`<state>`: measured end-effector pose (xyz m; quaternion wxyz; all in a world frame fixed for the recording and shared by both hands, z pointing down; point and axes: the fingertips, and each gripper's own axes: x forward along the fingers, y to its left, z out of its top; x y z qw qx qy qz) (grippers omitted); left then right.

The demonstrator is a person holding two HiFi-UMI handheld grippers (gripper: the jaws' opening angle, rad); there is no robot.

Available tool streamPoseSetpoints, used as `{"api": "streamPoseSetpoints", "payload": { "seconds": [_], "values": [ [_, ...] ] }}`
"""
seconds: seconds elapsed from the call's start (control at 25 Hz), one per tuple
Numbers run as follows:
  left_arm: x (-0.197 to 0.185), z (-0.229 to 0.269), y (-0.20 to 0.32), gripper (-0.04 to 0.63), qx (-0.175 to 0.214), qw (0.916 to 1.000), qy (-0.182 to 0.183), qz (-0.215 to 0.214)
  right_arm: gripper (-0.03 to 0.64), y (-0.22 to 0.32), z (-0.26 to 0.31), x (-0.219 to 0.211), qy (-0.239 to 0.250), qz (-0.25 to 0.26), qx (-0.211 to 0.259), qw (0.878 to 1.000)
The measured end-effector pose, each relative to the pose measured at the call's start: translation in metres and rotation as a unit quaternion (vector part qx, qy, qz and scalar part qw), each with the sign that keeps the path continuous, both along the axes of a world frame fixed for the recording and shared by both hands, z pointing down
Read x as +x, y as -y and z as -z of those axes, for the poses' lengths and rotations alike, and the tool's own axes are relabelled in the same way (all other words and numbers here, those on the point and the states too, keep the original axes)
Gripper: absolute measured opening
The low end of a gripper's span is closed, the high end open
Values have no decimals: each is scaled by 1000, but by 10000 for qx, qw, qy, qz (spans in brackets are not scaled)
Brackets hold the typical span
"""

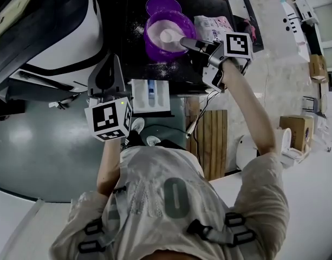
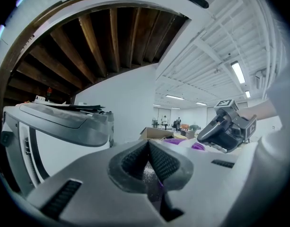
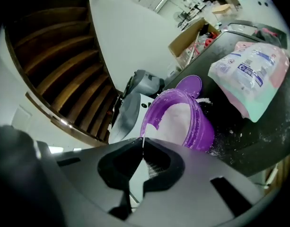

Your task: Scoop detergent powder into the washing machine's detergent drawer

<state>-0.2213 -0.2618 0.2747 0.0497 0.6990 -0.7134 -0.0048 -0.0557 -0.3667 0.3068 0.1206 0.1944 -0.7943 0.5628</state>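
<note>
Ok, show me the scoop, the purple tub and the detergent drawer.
scoop [image 1: 168, 35]: head view, on its white bowl inside the tub.
purple tub [image 1: 157, 52]: head view, on the near wall.
detergent drawer [image 1: 163, 97]: head view, on the right white wall.

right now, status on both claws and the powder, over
Left claw shut, empty, near open drawer. Right claw shut on scoop, dipped in purple tub of powder. Detergent bag lies beside tub, not blocking.

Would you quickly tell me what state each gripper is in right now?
Left gripper: shut, nothing held.
Right gripper: shut on the white scoop, which dips into the purple tub.
</note>
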Motion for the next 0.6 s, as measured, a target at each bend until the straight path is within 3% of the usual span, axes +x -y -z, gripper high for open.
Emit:
{"api": "streamPoseSetpoints", "payload": {
  "seconds": [0.2,0.36,0.6],
  "values": [
    [9,6,4,20,74,9999,91,-94,10,1,15,11,1162,-1237,-231,9852],
    [15,7,3,20,106,9998,118,-137,11,-8,23,24,2000,-2093,-353,9565],
    [20,14,-2,20,260,9994,161,-177,9,-43,34,38,2568,-2965,-214,9196]
  ]
}}
